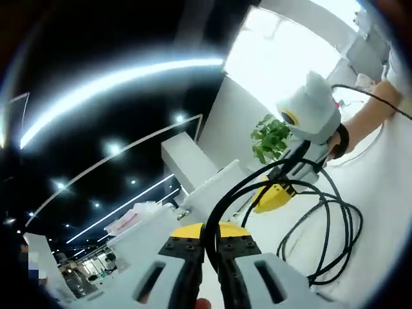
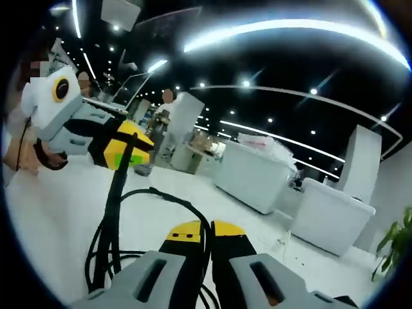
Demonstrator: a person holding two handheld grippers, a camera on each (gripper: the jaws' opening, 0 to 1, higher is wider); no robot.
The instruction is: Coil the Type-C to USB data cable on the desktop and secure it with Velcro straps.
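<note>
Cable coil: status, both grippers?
Left gripper shut on cable. Right gripper shut on cable too. Loops hang between them, above the white desktop. No strap on yet.

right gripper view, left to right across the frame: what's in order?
Left gripper gripping the black cable → right gripper, jaws closed on the same cable → white counter block → second white block → green plant.
</note>
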